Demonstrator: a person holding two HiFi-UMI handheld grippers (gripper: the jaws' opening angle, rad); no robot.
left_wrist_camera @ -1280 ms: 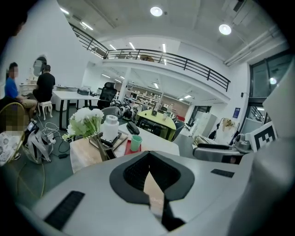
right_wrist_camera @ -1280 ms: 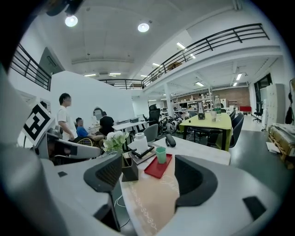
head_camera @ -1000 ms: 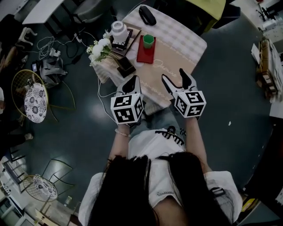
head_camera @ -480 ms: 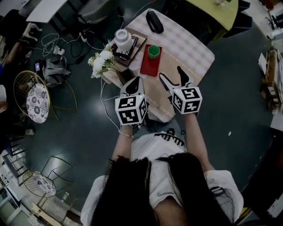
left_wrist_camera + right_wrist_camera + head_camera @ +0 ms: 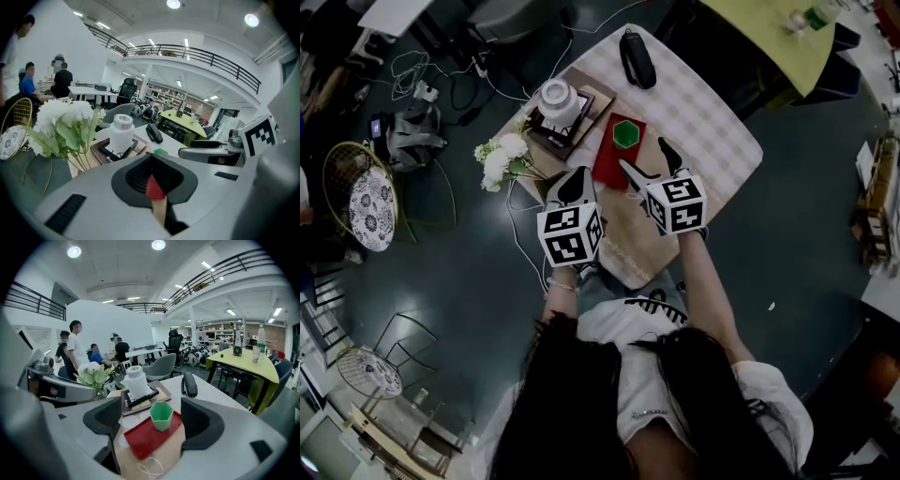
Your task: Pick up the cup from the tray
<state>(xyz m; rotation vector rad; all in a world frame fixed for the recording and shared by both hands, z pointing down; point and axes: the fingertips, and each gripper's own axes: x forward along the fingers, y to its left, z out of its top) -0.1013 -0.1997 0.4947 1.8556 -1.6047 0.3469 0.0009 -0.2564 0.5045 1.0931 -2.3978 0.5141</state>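
Both grippers sit nearer tray (image 5: pixel 607 167) vs 1 s ago. Right gripper (image 5: pixel 643 156) jaws opening wide w/ cup (image 5: pixel 625 133) just ahead, ungripped, so approach phase. Left gripper (image 5: pixel 574 180) jaws together, empty.

Large open-plan office, railed mezzanine (image 5: pixel 197 52), white desks (image 5: pixel 89 89), swivel chairs (image 5: pixel 127 87), people (image 5: pixel 61 79) seated at work, ceiling spotlights (image 5: pixel 173 3)

On the tabletop (image 5: pixel 703 112) the tray (image 5: pixel 607 161) lies near the middle, and the cup (image 5: pixel 625 134) stands on its 12 o'clock end. At 10 o'clock from the tray, just beside it, a stack of frames (image 5: pixel 581 114) carries a jar (image 5: pixel 555 96) on top. A bunch of flowers (image 5: pixel 499 159) sits at 9 o'clock from the tray, by the tabletop's edge. A pouch (image 5: pixel 637 58) lies at 12 o'clock, well apart from the cup.
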